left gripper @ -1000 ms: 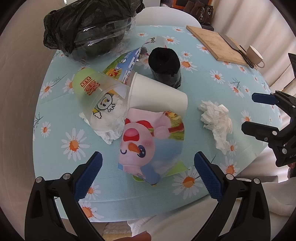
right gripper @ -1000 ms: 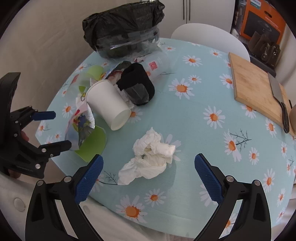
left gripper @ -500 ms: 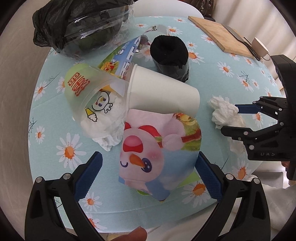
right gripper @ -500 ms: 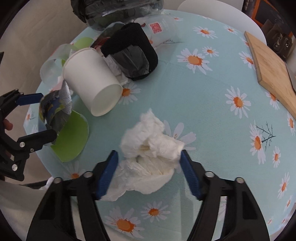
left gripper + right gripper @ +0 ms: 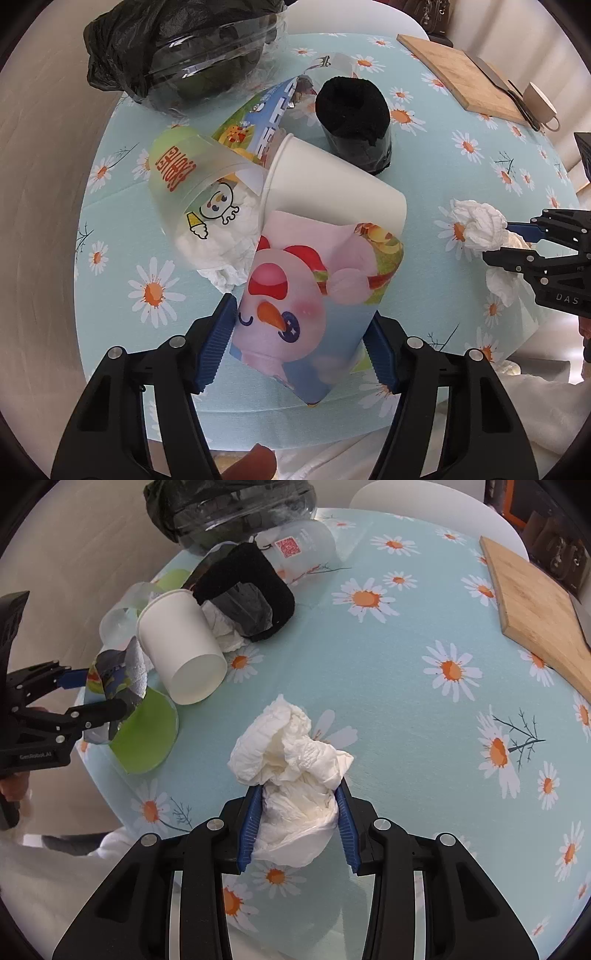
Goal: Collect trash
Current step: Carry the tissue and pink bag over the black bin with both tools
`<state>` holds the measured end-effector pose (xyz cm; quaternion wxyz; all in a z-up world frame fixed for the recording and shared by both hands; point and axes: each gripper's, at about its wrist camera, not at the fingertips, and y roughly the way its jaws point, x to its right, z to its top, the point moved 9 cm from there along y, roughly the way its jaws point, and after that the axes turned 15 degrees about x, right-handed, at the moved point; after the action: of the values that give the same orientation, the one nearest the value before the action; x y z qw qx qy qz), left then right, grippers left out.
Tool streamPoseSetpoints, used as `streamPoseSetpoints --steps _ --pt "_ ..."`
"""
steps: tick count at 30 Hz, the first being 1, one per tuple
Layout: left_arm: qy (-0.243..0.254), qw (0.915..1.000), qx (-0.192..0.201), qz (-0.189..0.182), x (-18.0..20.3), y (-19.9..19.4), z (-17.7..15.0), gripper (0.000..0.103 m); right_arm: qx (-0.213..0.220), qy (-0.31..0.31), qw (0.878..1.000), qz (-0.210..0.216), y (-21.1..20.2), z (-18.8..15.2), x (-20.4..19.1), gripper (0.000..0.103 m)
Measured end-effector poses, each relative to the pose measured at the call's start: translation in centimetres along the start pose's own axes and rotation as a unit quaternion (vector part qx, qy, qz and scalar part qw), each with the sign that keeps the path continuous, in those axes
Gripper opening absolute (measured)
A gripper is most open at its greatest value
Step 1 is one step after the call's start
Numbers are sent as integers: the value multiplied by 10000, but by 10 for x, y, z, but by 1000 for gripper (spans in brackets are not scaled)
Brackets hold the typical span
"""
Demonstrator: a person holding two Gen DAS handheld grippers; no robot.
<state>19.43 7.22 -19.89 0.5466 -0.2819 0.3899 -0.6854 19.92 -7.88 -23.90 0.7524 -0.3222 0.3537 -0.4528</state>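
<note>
1. Two grippers are at work over one round tabletop (image 5: 406,686) under a pale blue daisy-print cloth.
2. The left gripper (image 5: 301,345) has just been closing; its blue fingers (image 5: 218,343) now pinch one cartoon-printed snack wrapper (image 5: 306,295) at the near edge of the tabletop, a pad against each side.
3. The right gripper (image 5: 297,823) has just been closing too, and its fingers (image 5: 251,819) squeeze one crumpled white tissue wad (image 5: 291,764), which bulges out above the pads and sits on the cloth.
4. Paper cups: one, a white paper cup (image 5: 332,188) lying on its side just behind the wrapper, touching it.
5. Clear plastic cups: one with red lettering and a cartoon figure (image 5: 195,184) lies left of the paper cup; a second clear cup (image 5: 303,546) lies near the bag.
6. One black sock-like roll (image 5: 352,122) stands behind the paper cup.
7. One black trash bag (image 5: 173,51) with a clear container sits at the far edge.
8. One green disc (image 5: 144,734), perhaps a lid, lies under the wrapper.
9. One wooden cutting board (image 5: 543,616) lies at far right, well apart, with one mug (image 5: 539,101) beside it.
</note>
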Motion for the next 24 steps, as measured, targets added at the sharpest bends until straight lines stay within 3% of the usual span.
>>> streamPoseSetpoints --steps 9,24 --pt "-115 9988 169 438 4 -27 3 66 364 -56 9993 104 -37 4 25 35" --pt "-295 9924 560 1053 -6 -70 3 66 550 -347 9975 -293 -91 -15 67 36"
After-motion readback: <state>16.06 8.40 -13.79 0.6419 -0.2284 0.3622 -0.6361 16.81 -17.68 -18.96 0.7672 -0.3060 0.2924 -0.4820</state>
